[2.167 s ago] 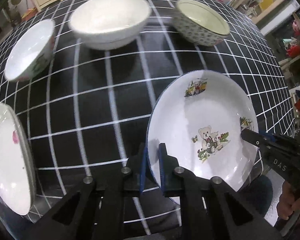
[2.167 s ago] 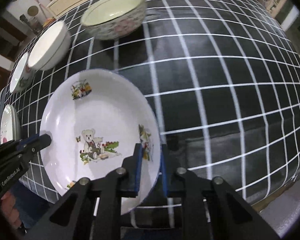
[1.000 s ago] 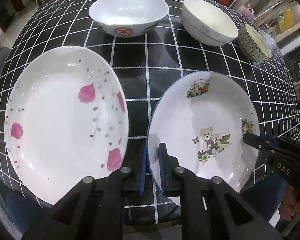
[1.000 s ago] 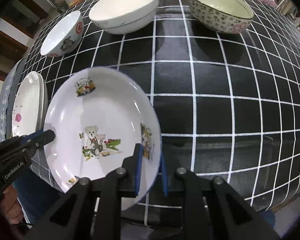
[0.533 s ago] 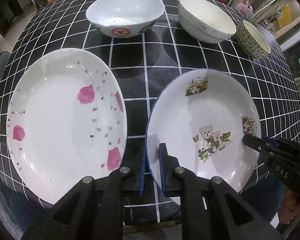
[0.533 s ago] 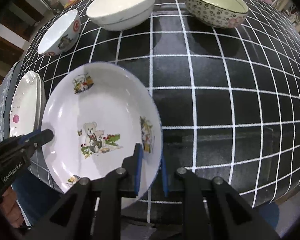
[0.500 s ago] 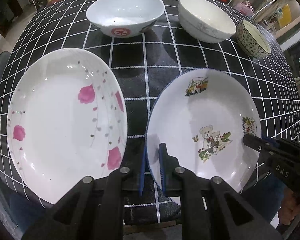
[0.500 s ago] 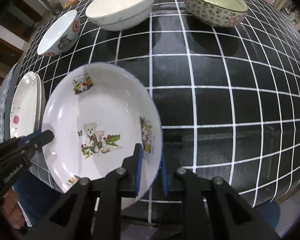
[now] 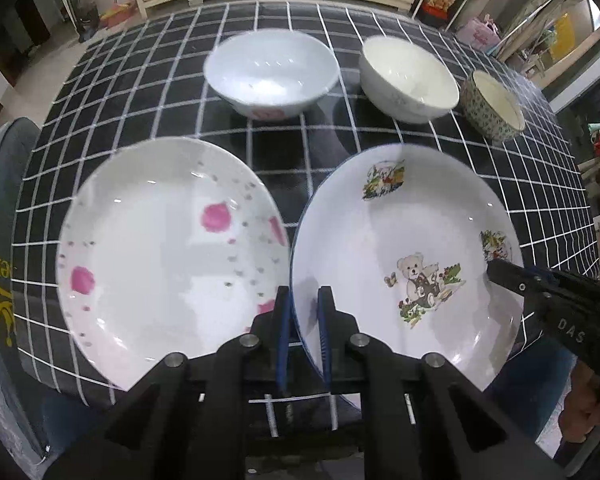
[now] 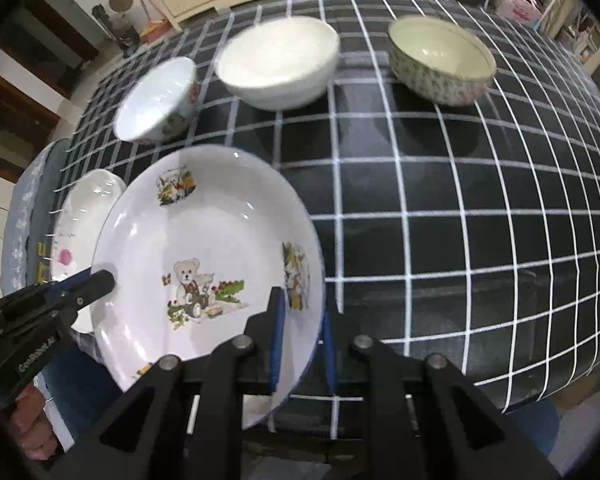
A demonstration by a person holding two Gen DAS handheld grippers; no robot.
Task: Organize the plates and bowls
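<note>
The bench wears a black cloth with a white grid. The white deep plate with a thin blue rim carries a teddy-bear print and small garden pictures in green, yellow and red. The white round plate beside it shows pink blotches and grey specks. Of the bowls, the wide white ceramic one bears a red mark outside, the cream-white plain one is nearly unmarked, and the small speckled one has a dark floral pattern. Both black claws have blue pads.
</note>
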